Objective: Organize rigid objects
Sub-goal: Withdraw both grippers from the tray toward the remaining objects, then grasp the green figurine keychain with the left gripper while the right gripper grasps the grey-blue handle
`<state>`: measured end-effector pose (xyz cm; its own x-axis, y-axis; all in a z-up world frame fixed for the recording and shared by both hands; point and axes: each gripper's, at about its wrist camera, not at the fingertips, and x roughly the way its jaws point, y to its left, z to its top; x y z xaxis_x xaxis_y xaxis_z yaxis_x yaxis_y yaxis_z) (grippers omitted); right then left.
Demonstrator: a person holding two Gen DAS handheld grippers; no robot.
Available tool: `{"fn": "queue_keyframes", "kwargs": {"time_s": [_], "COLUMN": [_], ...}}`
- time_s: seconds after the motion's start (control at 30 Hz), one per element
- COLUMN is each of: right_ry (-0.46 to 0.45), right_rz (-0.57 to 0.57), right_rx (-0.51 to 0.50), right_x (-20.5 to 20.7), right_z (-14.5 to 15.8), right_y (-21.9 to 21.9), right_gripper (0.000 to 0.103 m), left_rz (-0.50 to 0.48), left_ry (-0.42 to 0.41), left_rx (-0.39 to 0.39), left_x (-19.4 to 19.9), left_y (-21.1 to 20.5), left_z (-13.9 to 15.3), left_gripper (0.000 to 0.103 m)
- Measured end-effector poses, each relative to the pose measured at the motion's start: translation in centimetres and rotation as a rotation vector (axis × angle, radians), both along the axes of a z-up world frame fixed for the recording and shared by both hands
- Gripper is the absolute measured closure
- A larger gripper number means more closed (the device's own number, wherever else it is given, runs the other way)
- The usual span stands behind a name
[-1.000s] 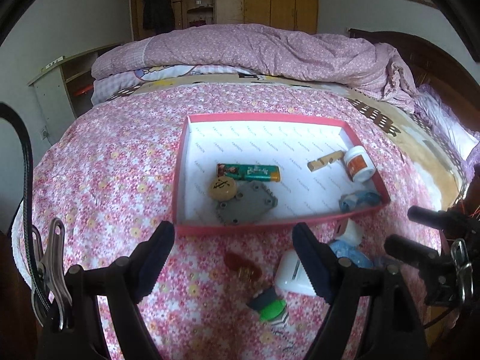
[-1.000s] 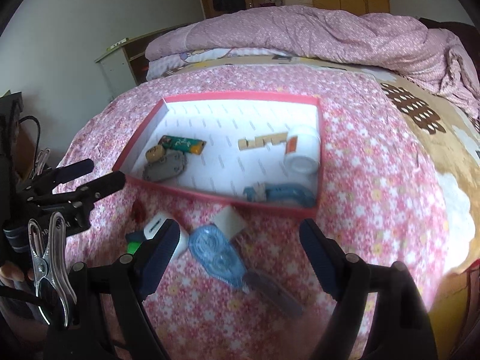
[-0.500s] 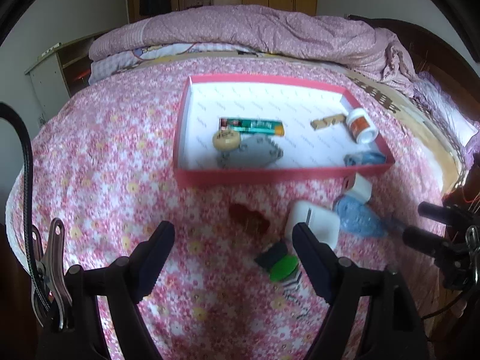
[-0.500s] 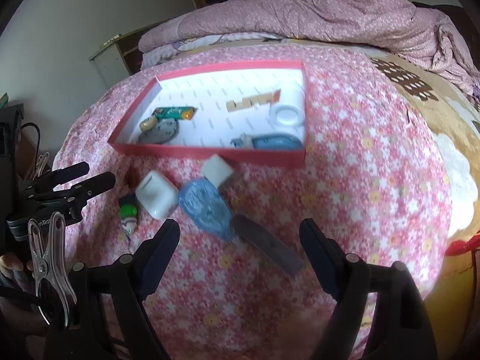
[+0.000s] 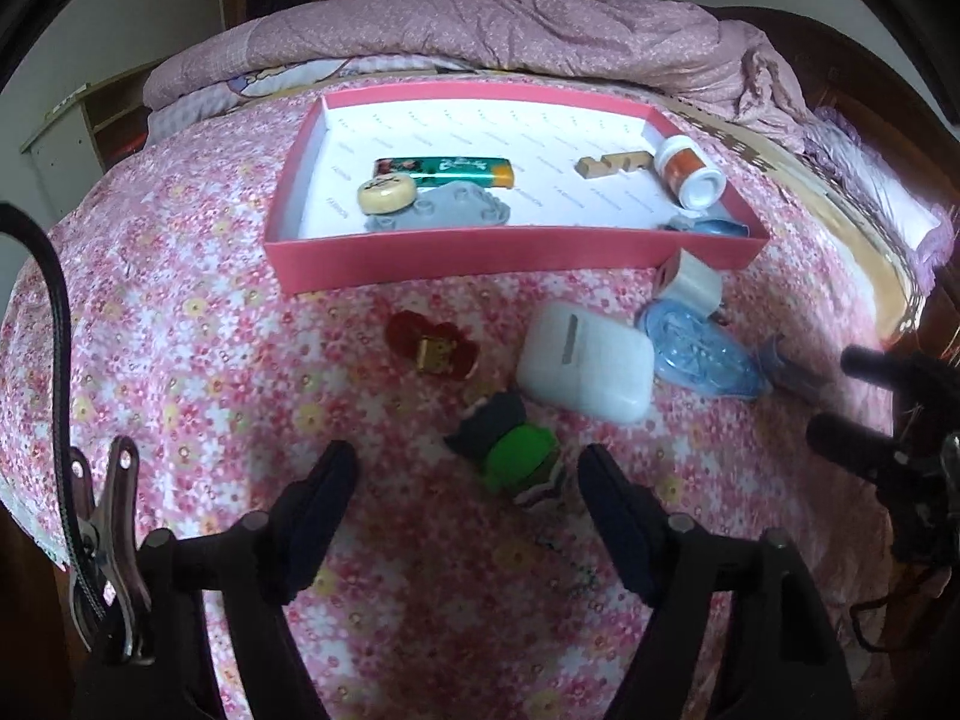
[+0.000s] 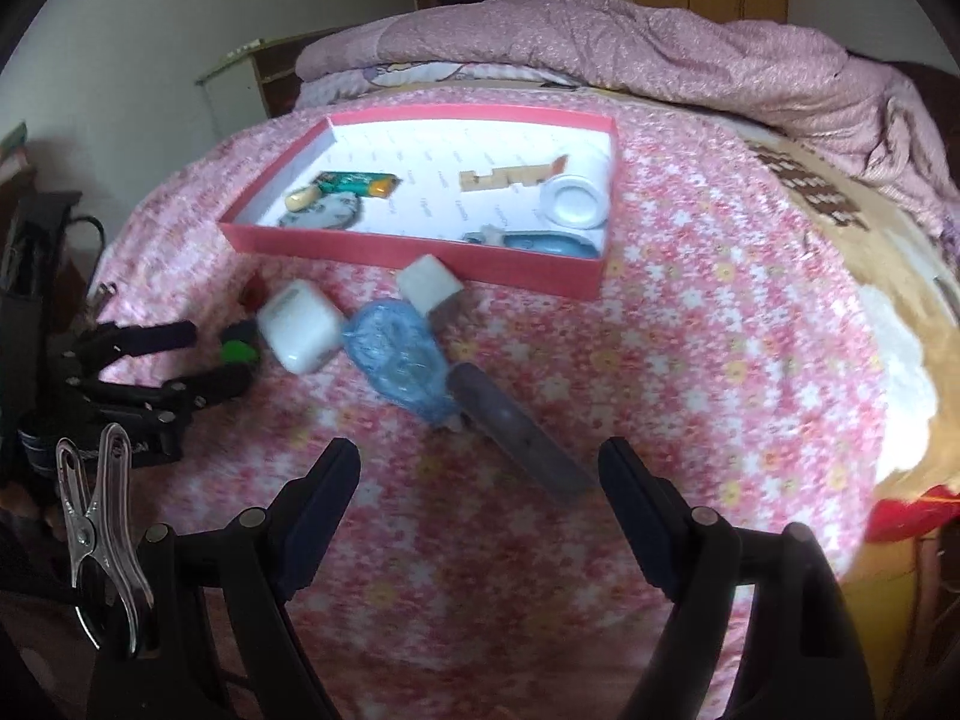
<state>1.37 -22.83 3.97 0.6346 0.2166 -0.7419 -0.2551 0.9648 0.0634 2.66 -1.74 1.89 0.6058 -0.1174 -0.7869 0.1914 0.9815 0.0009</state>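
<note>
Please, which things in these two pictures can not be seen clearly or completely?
- Blue item in the pink box, left wrist view: mostly hidden behind the box front wall.
- Red heart-shaped piece, right wrist view: almost covered by the white case.
- Green and black object, right wrist view: partly hidden by the left gripper.
- Dark flat stick, right wrist view: blurred, kind unclear.

Tray [image 5: 420, 261] lay on the bedspread [image 5: 180, 300]; lighter [image 5: 444, 171], disc [image 5: 386, 192], wooden block [image 5: 612, 163] and jar [image 5: 690, 171] inside it. In front of the tray: earbud case [image 5: 585, 363], with heart clip [image 5: 433, 345] left, tape dispenser [image 5: 699, 348] right, toy [image 5: 510, 453] nearest the camera.
</note>
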Motion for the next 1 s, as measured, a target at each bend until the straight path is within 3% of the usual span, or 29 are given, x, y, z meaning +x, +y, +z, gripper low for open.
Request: {"fn": "queue_keyframes", "kwargs": {"time_s": [0.2, 0.27, 0.57, 0.73, 0.9, 1.0], "right_ry": [0.042, 0.074, -0.004, -0.012, -0.031, -0.039], "right_rz": [-0.04, -0.058, -0.036, -0.051, -0.07, -0.067], "right_rx": [0.036, 0.054, 0.022, 0.071, 0.083, 0.094], "right_x": [1.2, 1.6, 0.8, 0.7, 0.7, 0.6], "right_z": [-1.5, -2.4, -3.0, -2.9, -2.6, -2.6], "right_y": [-1.3, -1.7, -1.2, -1.8, -2.0, -2.1], "right_gripper": [0.032, 0.032, 0.028, 0.029, 0.045, 0.06], "left_rz": [0.007, 0.014, 0.011, 0.014, 0.028, 0.028], "left_ry": [-0.039, -0.034, -0.031, -0.051, -0.034, -0.067], "left_rx": [0.045, 0.034, 0.044, 0.041, 0.049, 0.054], "left_x": [-0.1, 0.0, 0.1, -0.3, -0.3, -0.6], "left_y": [-0.8, -0.8, -1.1, -1.1, -1.2, -1.4], "left_z": [-0.9, -1.0, -1.2, -1.4, -1.0, -0.9], "left_gripper": [0.026, 0.024, 0.017, 0.014, 0.015, 0.028]}}
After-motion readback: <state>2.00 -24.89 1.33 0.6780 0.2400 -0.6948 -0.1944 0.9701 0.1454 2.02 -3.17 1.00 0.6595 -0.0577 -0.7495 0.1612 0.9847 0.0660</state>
